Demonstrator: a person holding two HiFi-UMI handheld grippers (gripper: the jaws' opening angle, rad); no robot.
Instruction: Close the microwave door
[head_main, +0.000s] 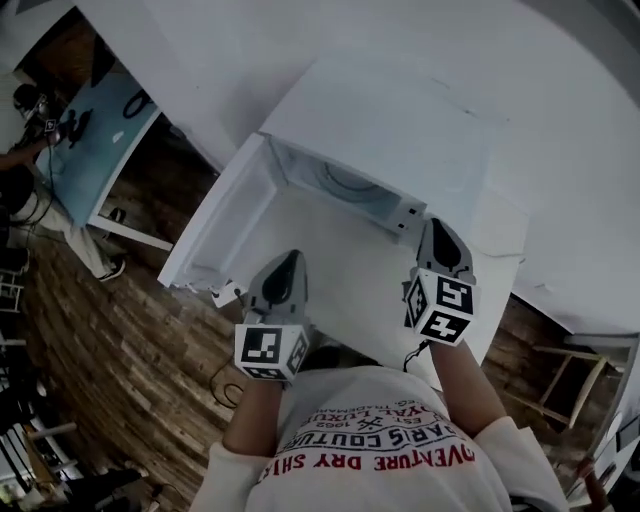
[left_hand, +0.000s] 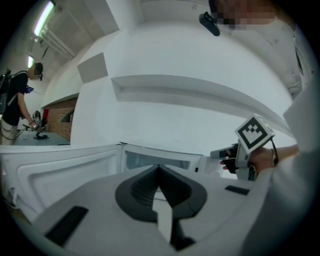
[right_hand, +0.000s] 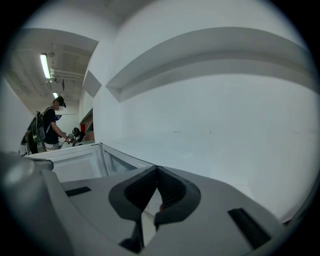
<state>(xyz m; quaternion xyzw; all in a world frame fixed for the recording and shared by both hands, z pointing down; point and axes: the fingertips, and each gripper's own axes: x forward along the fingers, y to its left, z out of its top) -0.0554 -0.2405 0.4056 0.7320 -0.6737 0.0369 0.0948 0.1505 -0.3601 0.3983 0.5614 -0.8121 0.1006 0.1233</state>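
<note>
microwave door (head_main: 222, 228) swung open to the left of the white microwave (head_main: 400, 135) | microwave on the far part of the white tabletop (head_main: 345, 262) | left hand-held gripper (head_main: 285, 262) near side, apart from the door, jaws pressed together, empty | right hand-held gripper (head_main: 438, 232) just beside the microwave's right front corner, jaws pressed together, empty

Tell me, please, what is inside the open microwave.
Inside the microwave, only part of a round turntable shows, with nothing seen on it. The microwave's own top covers the rest of the cavity.
</note>
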